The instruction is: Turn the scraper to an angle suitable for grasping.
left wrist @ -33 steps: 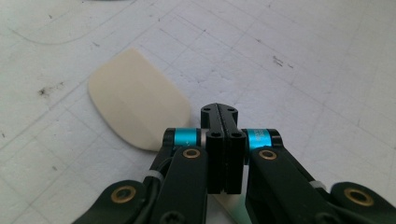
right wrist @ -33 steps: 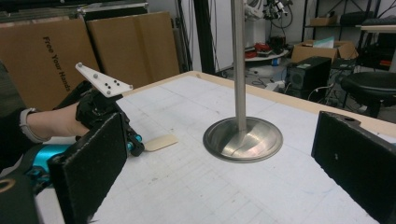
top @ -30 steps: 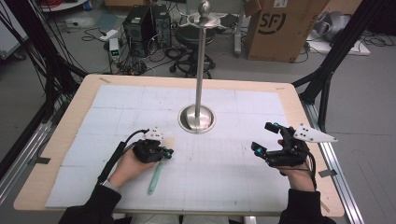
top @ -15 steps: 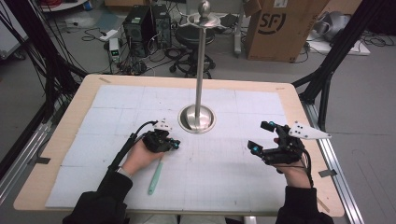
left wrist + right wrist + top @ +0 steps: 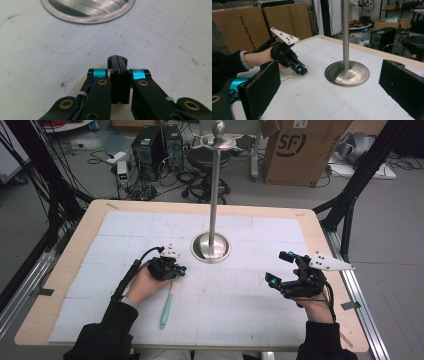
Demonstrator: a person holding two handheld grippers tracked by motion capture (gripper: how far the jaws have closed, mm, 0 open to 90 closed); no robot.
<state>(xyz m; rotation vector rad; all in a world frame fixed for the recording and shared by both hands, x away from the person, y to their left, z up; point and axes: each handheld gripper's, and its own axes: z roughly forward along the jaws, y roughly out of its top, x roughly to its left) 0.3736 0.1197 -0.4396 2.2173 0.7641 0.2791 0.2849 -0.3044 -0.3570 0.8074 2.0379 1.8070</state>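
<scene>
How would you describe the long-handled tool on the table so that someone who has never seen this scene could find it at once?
Start at the tall metal stand in the middle of the white table mat. Move towards the person's left gripper, just left of the stand's round base. The spatula lies flat there, its pale head under the shut gripper tip; its mint-green handle is the only coloured thing lying on the mat.

Ahead of left gripper [image 5: 176, 271]: metal stand [image 5: 212, 247], its round base near, blocks the way forward.
Under left gripper: spatula [image 5: 166, 304] lies back toward the person.
Between left gripper and right gripper [image 5: 281, 268]: bare white mat [image 5: 240, 295], open passage.
Ahead of right gripper: mat free up to the stand's base.
</scene>
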